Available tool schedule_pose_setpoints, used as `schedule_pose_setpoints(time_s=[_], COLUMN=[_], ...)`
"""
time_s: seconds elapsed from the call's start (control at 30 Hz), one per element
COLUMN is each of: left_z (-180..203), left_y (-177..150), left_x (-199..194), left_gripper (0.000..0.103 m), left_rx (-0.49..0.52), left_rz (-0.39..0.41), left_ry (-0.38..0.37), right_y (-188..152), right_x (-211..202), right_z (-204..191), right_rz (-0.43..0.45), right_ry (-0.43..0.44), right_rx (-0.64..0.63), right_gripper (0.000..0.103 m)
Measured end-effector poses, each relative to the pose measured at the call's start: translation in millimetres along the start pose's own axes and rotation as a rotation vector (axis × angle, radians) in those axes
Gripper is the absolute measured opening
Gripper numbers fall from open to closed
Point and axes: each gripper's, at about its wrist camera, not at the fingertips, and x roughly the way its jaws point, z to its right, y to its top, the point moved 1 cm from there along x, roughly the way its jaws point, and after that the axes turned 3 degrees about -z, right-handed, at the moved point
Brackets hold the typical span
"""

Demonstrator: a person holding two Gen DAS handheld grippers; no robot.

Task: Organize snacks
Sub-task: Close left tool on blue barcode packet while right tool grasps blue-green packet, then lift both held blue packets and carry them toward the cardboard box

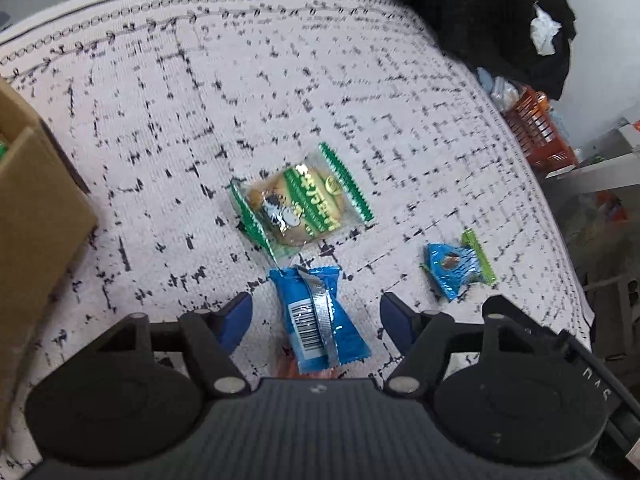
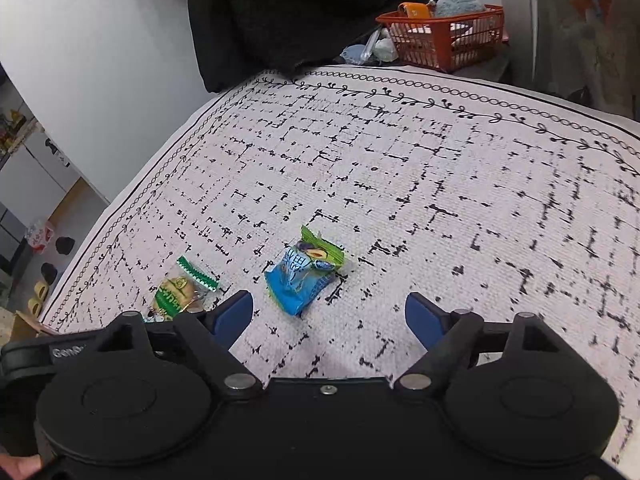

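Observation:
A blue snack packet with a barcode and silver seam lies on the patterned cloth between the open fingers of my left gripper; neither pad touches it. Just beyond it rests a green-edged clear packet with a round cake, also seen at the left of the right wrist view as the cake packet. A small blue and green packet lies to the right. In the right wrist view this small packet sits just ahead of my open right gripper, slightly left of centre.
A cardboard box stands at the left edge of the cloth. An orange basket with items and a dark garment sit beyond the far edge. The table cloth stretches ahead and right. Floor and shoes show at far left.

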Motion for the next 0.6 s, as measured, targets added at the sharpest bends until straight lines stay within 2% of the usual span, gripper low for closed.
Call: schedule_pose_setpoints(time_s=[0.07,0.13,0.17,0.27,0.47,0.53,0.6], left_z=[0.6,1.5,0.7,-2.3,-10.3,-12.2,-14.1], left_y=[0.6,2.7,3.7,7.7,8.5,7.8,7.0], left_x=[2.5,2.7,3.2,2.1,-10.7,-15.7,-20.8], left_gripper=[0.061,0.045,0.033,0.03,0.029,0.028,0.028], left_rx=[-0.001,0.006,0.001,-0.01,-0.025,-0.024,-0.026], left_rz=[0.012,0.02,0.018,0.003,0.016,0.026,0.036], left_ry=[0.013,0.027,0.028,0.02,0.02,0.017,0.014], right_y=[1.6,3.9,5.4,10.6,17.5,18.0,17.8], right_x=[6.2,12.6,16.3,24.8,42.2,44.6,43.2], right_z=[-0.8,-1.4,-2.0,-4.0,-9.4,-10.9,-12.1], right_rz=[-0.007,-0.013,-0.016,-0.014,-0.012,-0.018,-0.024], right_ry=[0.002,0.004,0.004,0.004,0.009,0.016,0.019], right_rx=[-0.017,-0.025,-0.029,-0.035,-0.053,-0.059,-0.062], right_gripper=[0.079,0.076,0.076,0.074,0.061,0.04,0.038])
